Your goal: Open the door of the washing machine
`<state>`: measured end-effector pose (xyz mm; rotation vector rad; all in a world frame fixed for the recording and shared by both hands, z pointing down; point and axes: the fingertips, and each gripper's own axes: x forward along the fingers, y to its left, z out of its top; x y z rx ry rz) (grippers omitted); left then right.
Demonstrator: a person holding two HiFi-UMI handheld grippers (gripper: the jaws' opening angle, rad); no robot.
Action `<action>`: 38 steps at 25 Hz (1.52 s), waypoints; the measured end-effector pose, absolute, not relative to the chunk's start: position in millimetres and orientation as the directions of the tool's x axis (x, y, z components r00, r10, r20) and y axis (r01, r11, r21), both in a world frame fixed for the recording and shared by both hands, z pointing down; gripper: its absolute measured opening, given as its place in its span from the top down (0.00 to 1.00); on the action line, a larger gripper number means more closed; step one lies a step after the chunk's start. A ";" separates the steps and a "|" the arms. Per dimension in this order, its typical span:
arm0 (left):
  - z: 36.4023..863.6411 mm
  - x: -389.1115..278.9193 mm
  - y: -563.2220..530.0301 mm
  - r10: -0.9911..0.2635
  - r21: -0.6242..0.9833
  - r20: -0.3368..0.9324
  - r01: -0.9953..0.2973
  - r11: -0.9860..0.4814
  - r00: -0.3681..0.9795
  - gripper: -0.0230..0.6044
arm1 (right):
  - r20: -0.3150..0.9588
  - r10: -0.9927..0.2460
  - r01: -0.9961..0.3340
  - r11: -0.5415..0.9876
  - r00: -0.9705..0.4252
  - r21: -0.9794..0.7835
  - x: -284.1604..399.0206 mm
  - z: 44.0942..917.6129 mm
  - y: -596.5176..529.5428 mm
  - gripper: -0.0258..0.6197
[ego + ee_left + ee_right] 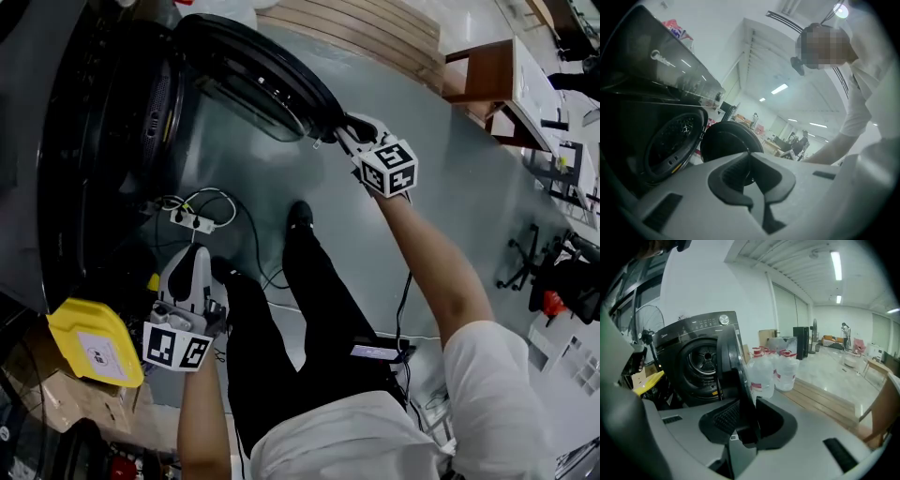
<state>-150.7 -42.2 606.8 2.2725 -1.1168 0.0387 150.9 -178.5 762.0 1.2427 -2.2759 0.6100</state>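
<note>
Black glass and dark metal fill the left of the head view, where the washing machine (pixel 84 141) stands with its round door (pixel 258 75) wide open over the grey floor (pixel 450 206). The right gripper (pixel 342 131) sits at the door's free edge, the whole door stretching away beyond its tips towards the machine. The left gripper (pixel 194 253) hangs well apart from the door, close by the person's black trousers. A white power strip (pixel 194 221) lies on the floor just ahead of its tips, and a yellow lid (pixel 94 342) sits off to its outer side.

In the left gripper view the left gripper (pixel 749 157) has its pads brought together with nothing between them. Straight ahead of it, at a distance, is the open door (pixel 726 143). The drum opening (pixel 675 140) is ahead and to its left.

In the right gripper view the right gripper (pixel 746 401) is clamped on the door's rim (pixel 729 357). The rim runs upright between the two pads, which press on either face (no gap shows on either side). Beyond the tips and to the left is the drum opening (pixel 705 357) in the machine's front. Several water bottles (pixel 764 371) stand on the floor ahead to the right, beside a low wooden platform (pixel 820 399).
</note>
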 end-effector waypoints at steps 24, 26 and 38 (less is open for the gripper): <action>654.2 -25.1 -114.1 -0.744 0.518 0.347 -0.778 -0.355 0.571 0.95 | 0.556 -0.605 -0.743 0.668 -0.570 -0.034 273.4 762.1 -371.0 0.75; 648.9 -25.4 -112.5 -0.759 0.535 0.332 -0.775 -0.338 0.560 0.95 | 0.563 -0.625 -0.771 0.636 -0.541 -0.036 279.0 763.1 -383.8 0.73; 634.8 -32.5 -100.5 -0.773 0.530 0.291 -0.768 -0.360 0.564 0.95 | 0.507 -0.796 -0.925 0.379 -0.330 -0.007 308.7 723.2 -401.8 0.72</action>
